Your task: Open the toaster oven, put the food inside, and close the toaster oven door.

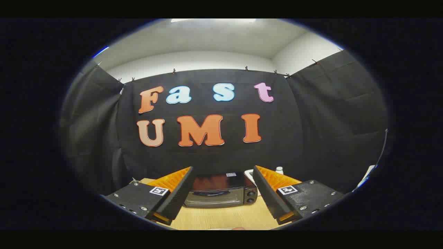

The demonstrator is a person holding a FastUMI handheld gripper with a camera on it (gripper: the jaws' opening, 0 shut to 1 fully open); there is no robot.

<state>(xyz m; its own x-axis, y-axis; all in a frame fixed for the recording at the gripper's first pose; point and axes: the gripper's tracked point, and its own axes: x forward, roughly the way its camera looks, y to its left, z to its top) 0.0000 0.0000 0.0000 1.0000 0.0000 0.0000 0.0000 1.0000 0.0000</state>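
A dark toaster oven (221,193) stands on the wooden table (225,218), straight ahead and beyond my fingers. Its door is shut, with a curved handle (210,193) across the top of the glass and two knobs (250,196) at its right side. My gripper (223,169) is open and held well above the table, nothing between its fingers. The oven shows in the gap between the two fingers. A small sliver of something reddish (238,228) lies on the table close below me; I cannot tell what it is.
Behind the oven's right corner a white object (250,174) and a small white bottle (279,170) stand by the black cloth wall. Bare wooden table lies between me and the oven.
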